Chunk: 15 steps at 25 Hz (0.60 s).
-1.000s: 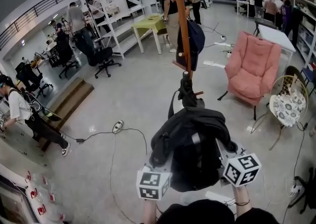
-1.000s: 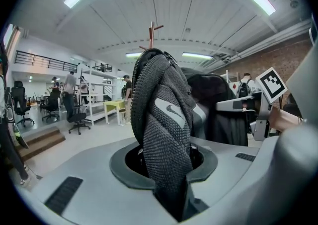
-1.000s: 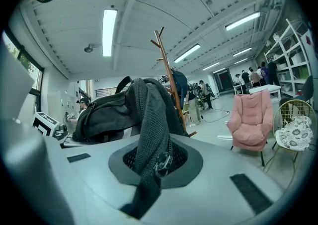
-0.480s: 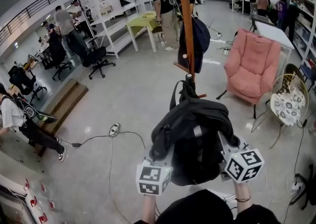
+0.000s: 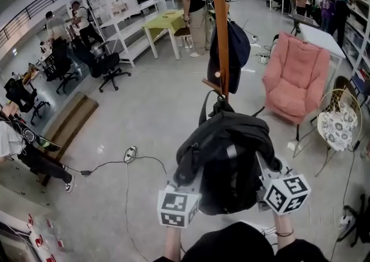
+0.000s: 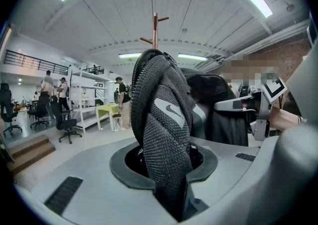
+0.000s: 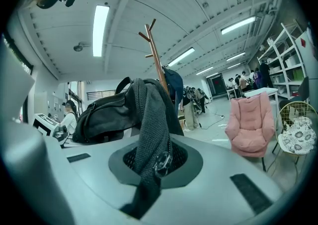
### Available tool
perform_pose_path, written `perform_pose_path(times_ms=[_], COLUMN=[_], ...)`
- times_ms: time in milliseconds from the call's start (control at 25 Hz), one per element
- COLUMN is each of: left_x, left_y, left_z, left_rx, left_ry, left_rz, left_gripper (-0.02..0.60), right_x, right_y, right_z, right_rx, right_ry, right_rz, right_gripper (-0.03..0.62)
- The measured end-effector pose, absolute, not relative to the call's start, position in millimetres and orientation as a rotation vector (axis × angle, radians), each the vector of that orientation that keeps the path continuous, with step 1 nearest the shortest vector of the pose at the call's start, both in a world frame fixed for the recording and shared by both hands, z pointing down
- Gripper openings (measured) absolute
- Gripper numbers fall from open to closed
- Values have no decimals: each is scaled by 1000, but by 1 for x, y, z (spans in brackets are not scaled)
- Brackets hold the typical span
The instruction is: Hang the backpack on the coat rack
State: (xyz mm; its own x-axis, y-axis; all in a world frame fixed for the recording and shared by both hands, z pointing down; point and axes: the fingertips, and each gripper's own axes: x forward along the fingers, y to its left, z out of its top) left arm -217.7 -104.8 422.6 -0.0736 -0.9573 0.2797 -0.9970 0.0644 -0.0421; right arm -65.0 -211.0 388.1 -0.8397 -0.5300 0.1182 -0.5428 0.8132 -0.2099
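Observation:
A black backpack (image 5: pixel 226 157) hangs between my two grippers, just short of the wooden coat rack pole (image 5: pixel 219 29). A dark blue bag (image 5: pixel 234 52) hangs on the rack's far side. My left gripper (image 5: pixel 193 184) is shut on a padded mesh shoulder strap (image 6: pixel 166 124) that stands up out of its jaws. My right gripper (image 5: pixel 261 175) is shut on the other strap (image 7: pixel 151 129), near a metal ring. The rack's top pegs (image 6: pixel 155 25) rise behind the pack in the left gripper view, and the pole (image 7: pixel 157 65) shows in the right gripper view. The fingertips are hidden under the pack in the head view.
A pink armchair (image 5: pixel 295 76) and a round wire chair (image 5: pixel 338 122) stand right of the rack. A cable with a power strip (image 5: pixel 130 153) lies on the floor at left. A yellow-green table (image 5: pixel 167 22), white shelves, office chairs and several people are farther back.
Both grippers have carried the backpack forward toward the coat rack; the pole and the hanging blue bag now appear nearer. Both grips are unchanged.

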Motion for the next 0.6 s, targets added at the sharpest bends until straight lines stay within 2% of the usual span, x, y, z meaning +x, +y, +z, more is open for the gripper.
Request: perform_pose_path(times_ms=[600], left_x=[-265], left_y=[-196], left_z=[415], left_rx=[2024], left_ry=[-2113], left_rz=[364], left_gripper=[123], right_x=[-105], right_y=[-296], right_z=[383], right_rx=[885], right_ry=[-2916], right_rz=[444], right_gripper=[26])
